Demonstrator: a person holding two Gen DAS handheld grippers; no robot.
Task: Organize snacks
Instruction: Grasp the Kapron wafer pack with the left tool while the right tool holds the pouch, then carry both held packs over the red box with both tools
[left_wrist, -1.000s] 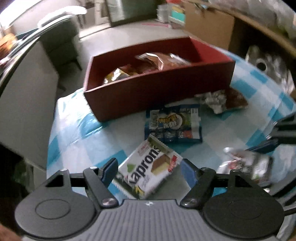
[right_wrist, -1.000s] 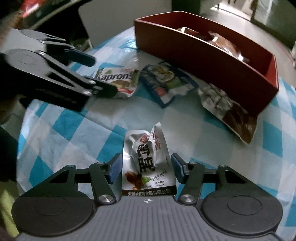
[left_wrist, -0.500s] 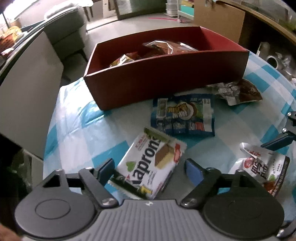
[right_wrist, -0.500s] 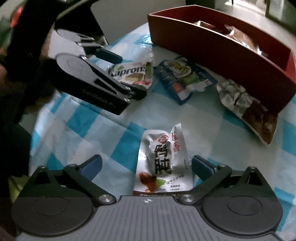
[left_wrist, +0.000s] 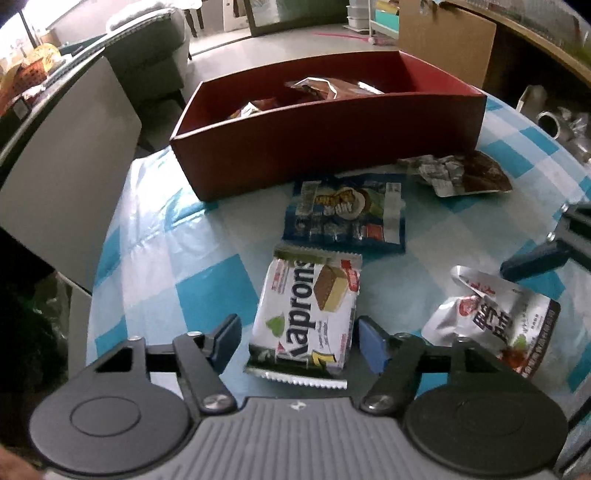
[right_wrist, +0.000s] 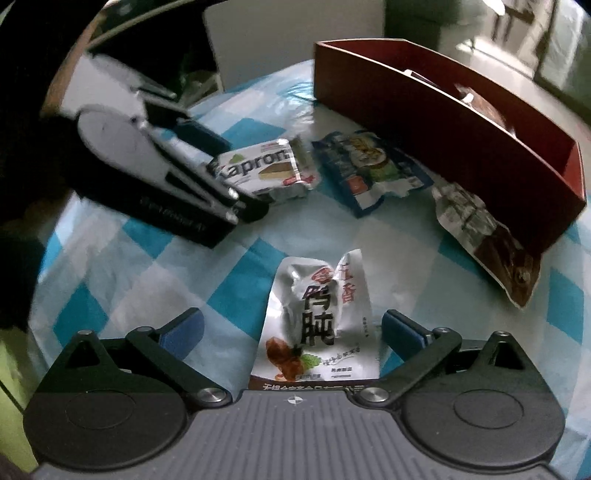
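A white Kaprons wafer pack (left_wrist: 310, 314) lies on the checked cloth between the fingers of my left gripper (left_wrist: 297, 328). Its jaws are closing; a gap still shows at the left pad and the right pad is close to the pack's edge. The same pack (right_wrist: 258, 171) and left gripper (right_wrist: 240, 177) appear in the right wrist view. My right gripper (right_wrist: 291, 321) stands wide open around a silver snack pack (right_wrist: 317, 321), touching neither side of it. The red box (left_wrist: 332, 147) at the back holds several snack bags.
A blue snack pack (left_wrist: 347, 218) and a crumpled silver-brown pack (left_wrist: 461, 173) lie in front of the red box (right_wrist: 443, 122). The table's edge (left_wrist: 110, 236) runs down the left, with a grey panel (left_wrist: 62, 166) beyond it. A cardboard box (left_wrist: 447, 40) stands behind.
My right gripper has let go of the silver pack and opened wide. My left gripper has shifted so that the Kaprons pack lies straighter between its fingers, which have narrowed a little.
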